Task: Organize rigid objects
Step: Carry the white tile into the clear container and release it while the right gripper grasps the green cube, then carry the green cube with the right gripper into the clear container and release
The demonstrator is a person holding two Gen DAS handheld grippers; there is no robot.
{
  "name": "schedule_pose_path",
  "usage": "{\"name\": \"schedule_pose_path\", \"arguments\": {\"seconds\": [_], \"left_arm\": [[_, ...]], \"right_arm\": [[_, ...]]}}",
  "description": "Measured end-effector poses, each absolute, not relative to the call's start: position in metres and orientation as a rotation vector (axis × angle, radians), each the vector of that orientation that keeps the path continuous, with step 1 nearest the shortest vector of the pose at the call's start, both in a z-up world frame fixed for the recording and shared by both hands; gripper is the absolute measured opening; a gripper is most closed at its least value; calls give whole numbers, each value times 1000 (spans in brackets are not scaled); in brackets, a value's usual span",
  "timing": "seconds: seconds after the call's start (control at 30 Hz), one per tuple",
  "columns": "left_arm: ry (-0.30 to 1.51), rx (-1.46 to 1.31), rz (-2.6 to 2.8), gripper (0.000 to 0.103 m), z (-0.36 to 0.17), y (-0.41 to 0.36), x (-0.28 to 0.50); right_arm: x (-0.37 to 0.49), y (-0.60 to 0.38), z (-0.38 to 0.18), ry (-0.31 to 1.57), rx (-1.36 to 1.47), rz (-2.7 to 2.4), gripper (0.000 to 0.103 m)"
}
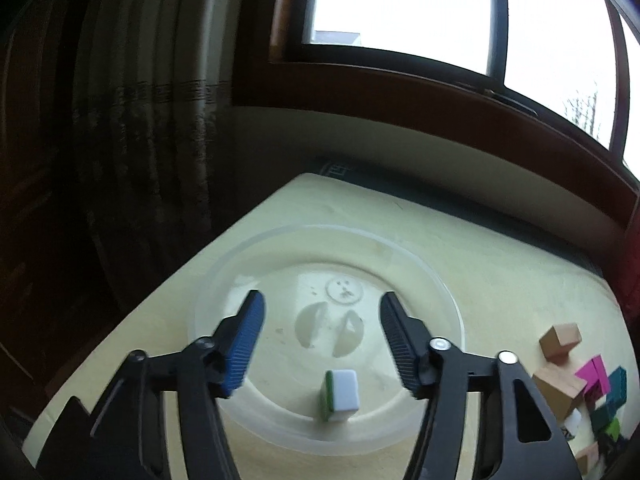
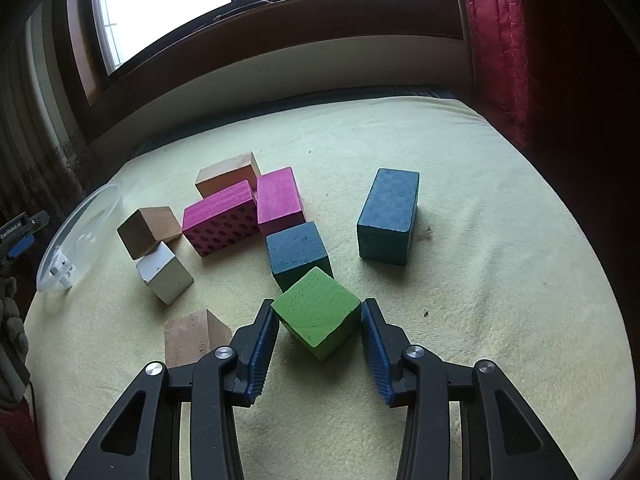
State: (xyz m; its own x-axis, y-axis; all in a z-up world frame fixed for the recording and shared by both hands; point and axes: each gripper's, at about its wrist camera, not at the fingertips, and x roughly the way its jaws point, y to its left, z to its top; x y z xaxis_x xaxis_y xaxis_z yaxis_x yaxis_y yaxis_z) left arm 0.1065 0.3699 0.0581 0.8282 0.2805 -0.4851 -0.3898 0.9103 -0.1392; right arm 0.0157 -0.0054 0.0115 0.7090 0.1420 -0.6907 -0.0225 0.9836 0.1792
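Right wrist: right gripper (image 2: pixel 320 334), fingers apart, is straddling green cube (image 2: pixel 316 312), stiff and light, best pinched on flat sides; left gripper (image 1: pixel 320 344) is gaping over bowl (image 1: pixel 448 304)

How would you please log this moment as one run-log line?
left tongs: open above clear bowl | bowl holds: mahjong tile | right tongs: straddling green cube | grasp: cannot tell

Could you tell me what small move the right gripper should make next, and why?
Probably close the right gripper on the green block: its open jaws already flank the block, which sits on the cloth, while the clear bowl holds only a white tile.
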Motion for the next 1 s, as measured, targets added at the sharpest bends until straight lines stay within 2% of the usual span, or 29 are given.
{"name": "schedule_pose_path", "arguments": {"seconds": [0.1,0.17,0.53,0.73,1.0], "left_arm": [[456,-261,394,74,60,378,102],[449,-288,417,84,60,386,100],[421,-328,484,85,59,402,93],[414,-328,474,85,60,403,92],[383,-365,517,86,62,415,86]], "right_arm": [[13,-8,14,758,170,94,44],[10,-9,17,742,174,86,44],[-7,13,66,609,183,109,44],[12,77,84,586,112,265,44],[40,163,76,627,26,435,44]]}}
